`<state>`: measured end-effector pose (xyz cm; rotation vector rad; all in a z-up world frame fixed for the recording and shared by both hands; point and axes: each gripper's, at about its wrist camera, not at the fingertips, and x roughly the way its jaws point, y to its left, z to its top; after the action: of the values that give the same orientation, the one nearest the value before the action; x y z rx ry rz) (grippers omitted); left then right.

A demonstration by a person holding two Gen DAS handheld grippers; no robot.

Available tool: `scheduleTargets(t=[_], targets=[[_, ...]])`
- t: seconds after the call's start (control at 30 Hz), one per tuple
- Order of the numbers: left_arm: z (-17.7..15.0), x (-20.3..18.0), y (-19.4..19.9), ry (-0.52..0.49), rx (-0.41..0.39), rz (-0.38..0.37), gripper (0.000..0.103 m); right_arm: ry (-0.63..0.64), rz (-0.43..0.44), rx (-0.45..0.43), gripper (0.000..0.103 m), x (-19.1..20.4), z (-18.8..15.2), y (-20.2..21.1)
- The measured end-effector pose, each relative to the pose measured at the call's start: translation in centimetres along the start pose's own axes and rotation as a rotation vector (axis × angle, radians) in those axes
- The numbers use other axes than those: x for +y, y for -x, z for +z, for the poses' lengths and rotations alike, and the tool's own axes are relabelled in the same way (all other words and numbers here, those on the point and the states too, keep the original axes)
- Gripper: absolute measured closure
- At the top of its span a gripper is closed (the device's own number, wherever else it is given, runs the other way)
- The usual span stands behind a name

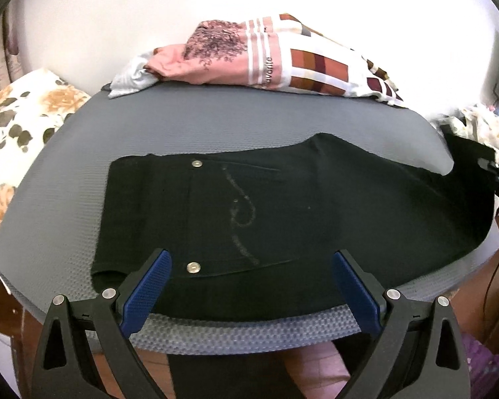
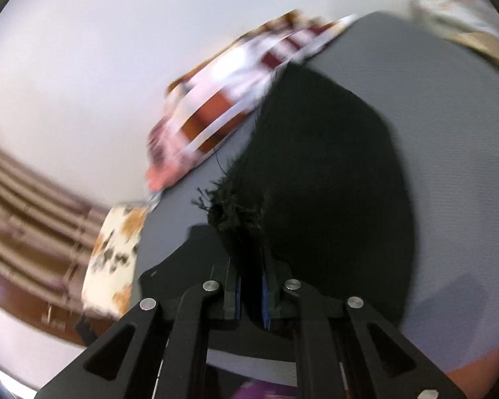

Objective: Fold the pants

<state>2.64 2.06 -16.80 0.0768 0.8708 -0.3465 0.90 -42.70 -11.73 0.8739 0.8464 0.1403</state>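
The left gripper [image 1: 251, 286] hangs low at the near edge of the work surface, its blue-padded fingers [image 1: 146, 294] spread wide with nothing between them, tips just over the near hem of the black pants [image 1: 282, 206]. The right gripper [image 2: 249, 286] tells a different story: its jaws are pinched tight on a frayed, thready edge of the black cloth, which bunches up right at the fingertips and fans away forward. That view is tilted hard and smeared with motion blur, so fine detail is lost.

From the left wrist view, the pants lie flat across the middle of the grey textured mat [image 1: 216, 119], back pocket facing up with faint curly stitching and two metal rivets [image 1: 193, 267] showing. The leg end runs off to the right, over the mat's edge, where a dark gripper shape sits at the frame's border.

At the far edge of the mat rests a heap of folded clothes [image 1: 269, 60], pink, white and rust checks, with a pale grey piece poking out beside it. A floral cloth [image 1: 20, 126] in cream and orange lies to the left, off the mat. Behind everything stands a plain white wall [image 1: 116, 16].
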Motion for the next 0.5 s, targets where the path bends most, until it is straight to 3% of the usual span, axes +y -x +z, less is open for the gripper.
scheduleTargets(t=[0.13,0.27,0.5], targets=[[-0.4,0.3,-0.5,0.02,0.02,-0.016,0.006,0.033,0.038,0.115,0.093,3.0,-2.1,-5.9],[-0.7,0.1,-1.0,0.016,0.041,-0.027,0.006,0.08,0.013,0.196,0.093,4.5,-5.1,-10.4],[-0.9,-0.1,-1.5,0.016,0.057,-0.044,0.006,0.173,-0.026,0.249,0.093,6.6,-7.9,-12.6]])
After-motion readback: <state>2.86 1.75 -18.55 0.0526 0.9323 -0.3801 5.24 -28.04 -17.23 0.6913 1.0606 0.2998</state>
